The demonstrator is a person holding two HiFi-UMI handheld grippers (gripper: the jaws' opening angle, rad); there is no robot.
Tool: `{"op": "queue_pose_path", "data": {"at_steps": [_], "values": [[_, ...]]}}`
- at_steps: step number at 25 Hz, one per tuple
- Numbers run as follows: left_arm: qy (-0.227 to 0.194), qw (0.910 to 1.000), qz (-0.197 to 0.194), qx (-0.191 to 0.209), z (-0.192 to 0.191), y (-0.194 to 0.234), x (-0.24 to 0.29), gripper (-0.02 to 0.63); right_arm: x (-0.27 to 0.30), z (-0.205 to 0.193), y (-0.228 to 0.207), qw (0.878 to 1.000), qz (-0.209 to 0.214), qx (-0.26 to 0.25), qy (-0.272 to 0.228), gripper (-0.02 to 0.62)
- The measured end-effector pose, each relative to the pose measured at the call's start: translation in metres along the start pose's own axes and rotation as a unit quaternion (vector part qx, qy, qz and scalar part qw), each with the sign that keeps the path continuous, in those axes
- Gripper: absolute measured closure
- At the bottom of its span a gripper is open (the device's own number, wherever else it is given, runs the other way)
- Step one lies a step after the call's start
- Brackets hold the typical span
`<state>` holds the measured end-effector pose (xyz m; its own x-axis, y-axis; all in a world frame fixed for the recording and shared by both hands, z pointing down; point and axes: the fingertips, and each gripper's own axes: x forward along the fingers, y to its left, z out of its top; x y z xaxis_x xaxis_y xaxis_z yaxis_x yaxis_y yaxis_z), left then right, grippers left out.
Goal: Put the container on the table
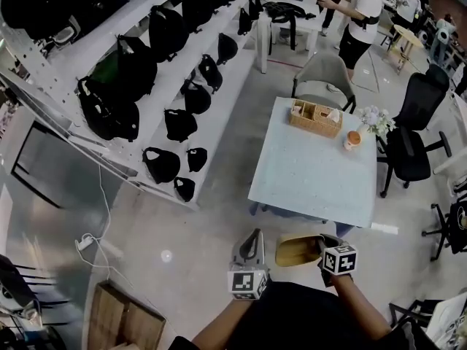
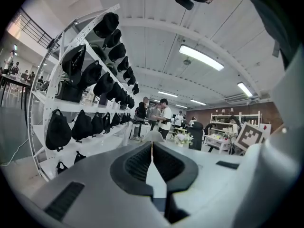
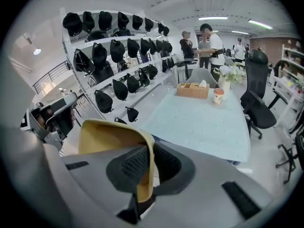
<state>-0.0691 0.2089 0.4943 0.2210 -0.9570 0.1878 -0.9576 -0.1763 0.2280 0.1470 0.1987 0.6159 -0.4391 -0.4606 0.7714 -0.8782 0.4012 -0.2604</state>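
Observation:
A tan, shallow container [image 1: 297, 252] hangs in the air just short of the near edge of the pale blue table [image 1: 310, 177]. My right gripper [image 1: 322, 246] is shut on its right-hand wall. In the right gripper view the container [image 3: 107, 136] bulges out to the left of the jaws, its rim pinched between the pads of the right gripper [image 3: 148, 159], and the table [image 3: 204, 125] stretches ahead below it. My left gripper [image 1: 255, 236] floats to the left of the container, apart from it. In the left gripper view the left gripper [image 2: 152, 152] has its pads closed together with nothing between them.
At the table's far end stand a wicker basket [image 1: 315, 118], a cup [image 1: 352, 140] and flowers [image 1: 374, 117]. A grey chair [image 1: 323, 79] and a black office chair [image 1: 410, 148] flank the table. White shelving with black bags [image 1: 168, 79] lines the left. A person [image 1: 359, 17] stands far behind.

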Motion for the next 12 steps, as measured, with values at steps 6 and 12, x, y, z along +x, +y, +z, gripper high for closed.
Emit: {"op": "queue_pose_path", "data": {"at_steps": [6,12], "values": [[0.004,0.9996,-0.028,0.005,0.007,0.033,0.028,0.594,0.027,0.025,0.01,1.0,-0.015,0.018,-0.002,0.578],[0.012,0.9978,-0.061,0.025,0.014,0.046,0.046,0.594,0.04,0.034,0.017,0.999,-0.033,0.018,0.005,0.578]]}}
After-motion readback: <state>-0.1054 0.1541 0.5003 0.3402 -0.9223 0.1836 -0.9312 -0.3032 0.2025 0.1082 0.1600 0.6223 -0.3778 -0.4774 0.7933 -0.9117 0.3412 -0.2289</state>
